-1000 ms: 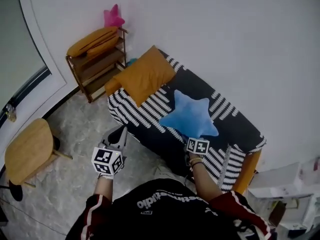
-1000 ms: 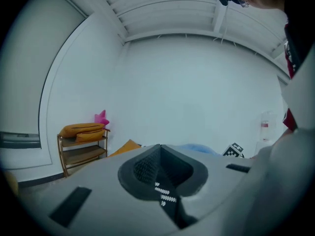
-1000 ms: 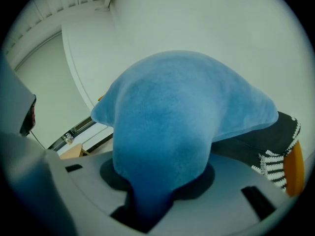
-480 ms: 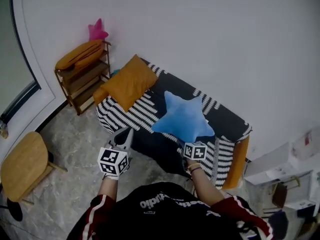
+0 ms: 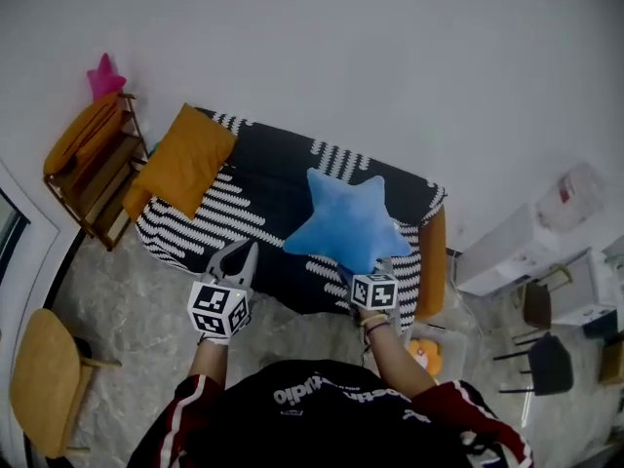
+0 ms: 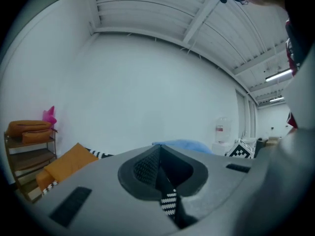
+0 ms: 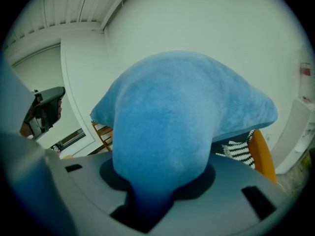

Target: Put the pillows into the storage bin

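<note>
A blue star pillow point(image 5: 346, 217) point(image 7: 182, 117) hangs above the striped sofa point(image 5: 253, 213), one of its points pinched in my right gripper point(image 5: 358, 273) point(image 7: 142, 205). My left gripper point(image 5: 239, 259) point(image 6: 160, 154) is shut with nothing in it, held over the floor in front of the sofa. An orange square pillow point(image 5: 180, 159) point(image 6: 66, 163) leans on the sofa's left end. To the lower right, a clear storage bin point(image 5: 450, 331) stands on the floor with an orange item point(image 5: 422, 352) inside. On a wooden shelf point(image 5: 93, 178) lie another orange pillow point(image 5: 83, 130) and a pink star pillow point(image 5: 105, 76).
A round wooden side table point(image 5: 39, 378) stands at the lower left. White cabinets point(image 5: 517, 252) and a black chair point(image 5: 546, 359) fill the right side. An orange cushion point(image 5: 432, 261) props against the sofa's right end.
The view has swung to the right. The blue star pillow has come up off the sofa in my right gripper, and the clear bin has come into sight.
</note>
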`<act>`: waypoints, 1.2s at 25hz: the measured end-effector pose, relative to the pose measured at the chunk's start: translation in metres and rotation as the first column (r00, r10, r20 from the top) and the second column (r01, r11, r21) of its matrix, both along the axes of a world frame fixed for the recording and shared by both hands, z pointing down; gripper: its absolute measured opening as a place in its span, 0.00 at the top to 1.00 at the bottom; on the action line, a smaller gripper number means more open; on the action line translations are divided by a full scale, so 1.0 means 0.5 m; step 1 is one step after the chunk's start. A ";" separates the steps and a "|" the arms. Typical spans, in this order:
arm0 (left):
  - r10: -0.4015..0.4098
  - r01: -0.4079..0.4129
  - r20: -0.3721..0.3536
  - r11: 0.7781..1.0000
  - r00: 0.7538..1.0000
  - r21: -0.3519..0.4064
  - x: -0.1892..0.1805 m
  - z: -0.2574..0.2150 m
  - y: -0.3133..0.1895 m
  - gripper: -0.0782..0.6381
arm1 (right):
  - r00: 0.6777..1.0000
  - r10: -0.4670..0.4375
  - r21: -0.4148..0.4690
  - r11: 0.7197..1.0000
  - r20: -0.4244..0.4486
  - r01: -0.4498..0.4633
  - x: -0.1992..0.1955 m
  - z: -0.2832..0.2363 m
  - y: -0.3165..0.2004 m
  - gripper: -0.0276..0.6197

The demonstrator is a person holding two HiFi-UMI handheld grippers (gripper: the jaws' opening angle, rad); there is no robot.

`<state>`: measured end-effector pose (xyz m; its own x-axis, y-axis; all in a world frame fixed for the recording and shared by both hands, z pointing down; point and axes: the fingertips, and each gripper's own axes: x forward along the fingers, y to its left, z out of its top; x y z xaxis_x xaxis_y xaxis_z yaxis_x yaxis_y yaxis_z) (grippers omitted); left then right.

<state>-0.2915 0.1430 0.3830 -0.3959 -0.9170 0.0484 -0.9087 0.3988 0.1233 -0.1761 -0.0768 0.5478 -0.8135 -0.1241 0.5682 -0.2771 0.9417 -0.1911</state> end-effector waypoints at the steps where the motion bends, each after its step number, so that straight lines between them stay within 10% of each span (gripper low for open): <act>1: 0.027 -0.027 0.002 1.000 1.000 0.000 0.015 -0.003 -0.028 0.89 | 1.000 0.021 0.001 1.000 -0.003 -0.021 0.027 0.001 -0.015 0.67; 13: 0.348 -0.348 0.005 0.938 0.938 -0.010 0.319 -0.012 -0.378 0.89 | 0.964 0.266 0.011 0.964 -0.010 -0.266 0.433 0.003 -0.210 0.67; 30: 0.702 -0.698 -0.005 0.708 0.712 -0.109 0.863 0.031 -0.632 0.89 | 0.787 0.617 -0.050 0.785 -0.029 -0.617 1.039 0.065 -0.289 0.67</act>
